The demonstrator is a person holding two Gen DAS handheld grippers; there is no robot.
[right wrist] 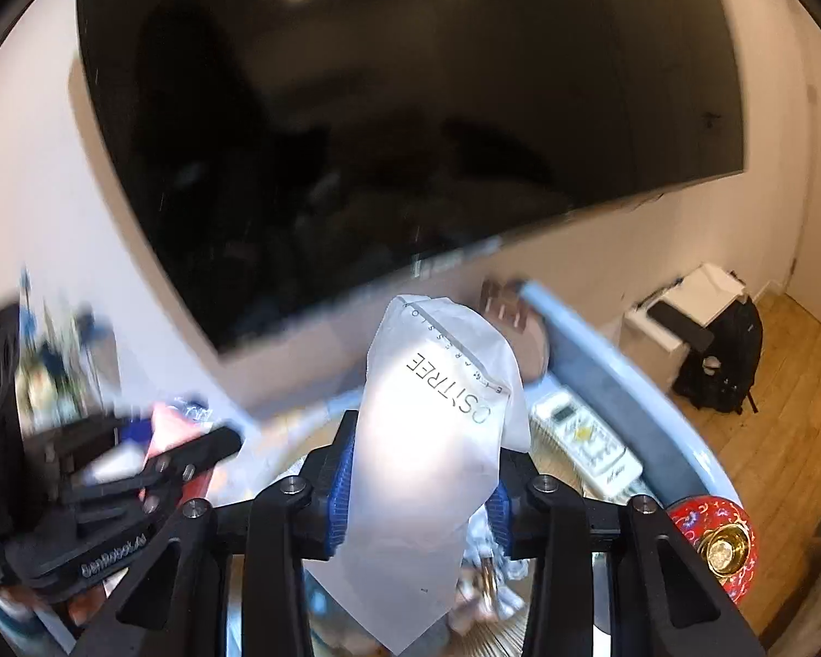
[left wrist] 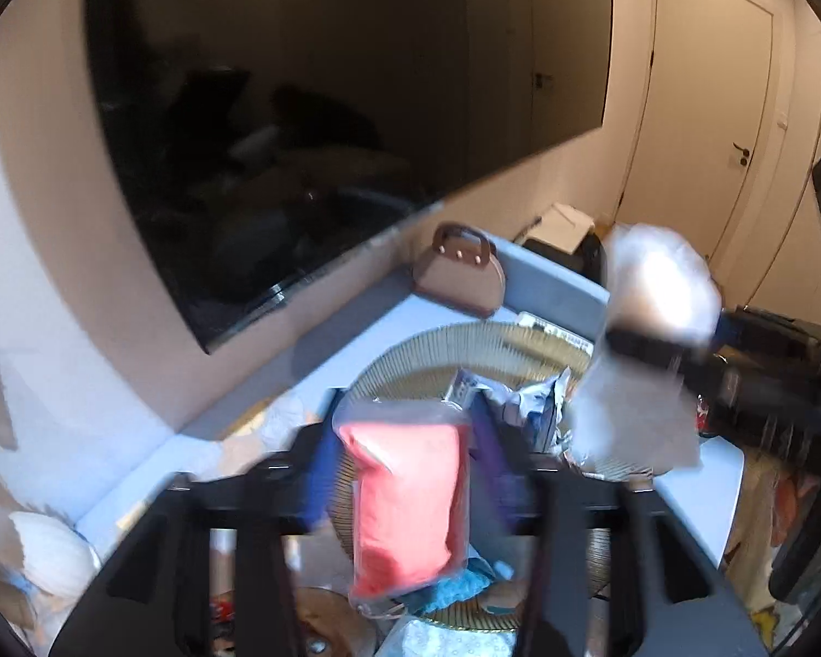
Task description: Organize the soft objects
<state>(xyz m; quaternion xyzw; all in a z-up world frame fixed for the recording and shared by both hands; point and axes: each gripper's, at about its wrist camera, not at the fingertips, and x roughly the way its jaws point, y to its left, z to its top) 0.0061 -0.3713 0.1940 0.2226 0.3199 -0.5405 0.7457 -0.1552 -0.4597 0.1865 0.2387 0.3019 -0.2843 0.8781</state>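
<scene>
Dark wall screen [left wrist: 301, 109] behind, left tool [left wrist: 405, 471] raised gripping red pouch [left wrist: 405, 498], right tool [right wrist: 418, 493] clamping white pouch [right wrist: 438, 438]

coral-red pouch [left wrist: 405, 503], frosted white bag [right wrist: 438, 454]

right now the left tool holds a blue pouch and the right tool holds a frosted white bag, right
Not quite. The pouch clamped in the left tool is red-pink in a clear sleeve, not blue, as the left wrist view shows. The right tool does hold a frosted white bag.
</scene>
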